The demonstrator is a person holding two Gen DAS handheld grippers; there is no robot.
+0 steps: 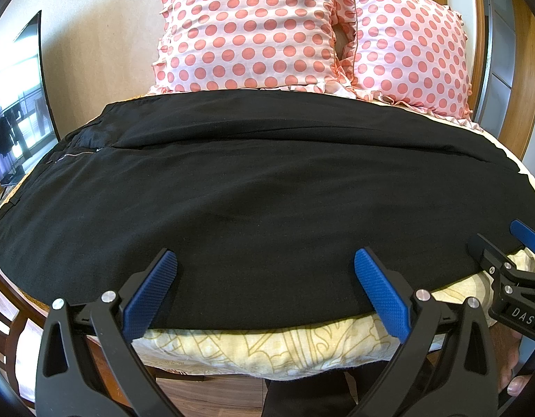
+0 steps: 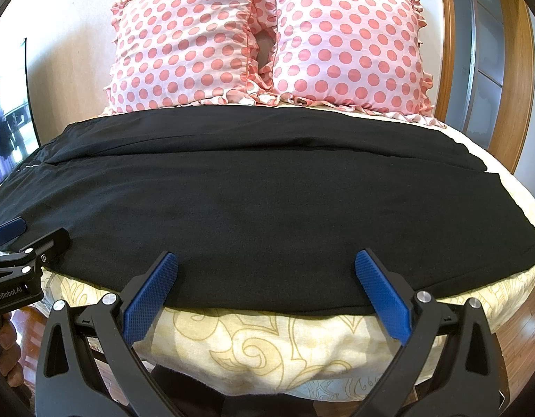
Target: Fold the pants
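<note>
Black pants (image 1: 253, 194) lie flat across the bed, waist and zipper at the left, legs running right; they also show in the right wrist view (image 2: 260, 205). My left gripper (image 1: 265, 260) is open, its blue pads wide apart over the pants' near edge, holding nothing. My right gripper (image 2: 266, 262) is open the same way over the near edge, further right. The right gripper also shows in the left wrist view (image 1: 510, 243) at the right edge. The left gripper shows in the right wrist view (image 2: 27, 232) at the left edge.
The bed has a cream patterned cover (image 1: 267, 347), also in the right wrist view (image 2: 267, 344). Two pink polka-dot pillows (image 1: 246, 31) (image 2: 347, 48) stand at the head. A wooden frame (image 2: 510, 69) is at the right, a TV screen (image 1: 21, 104) at the left.
</note>
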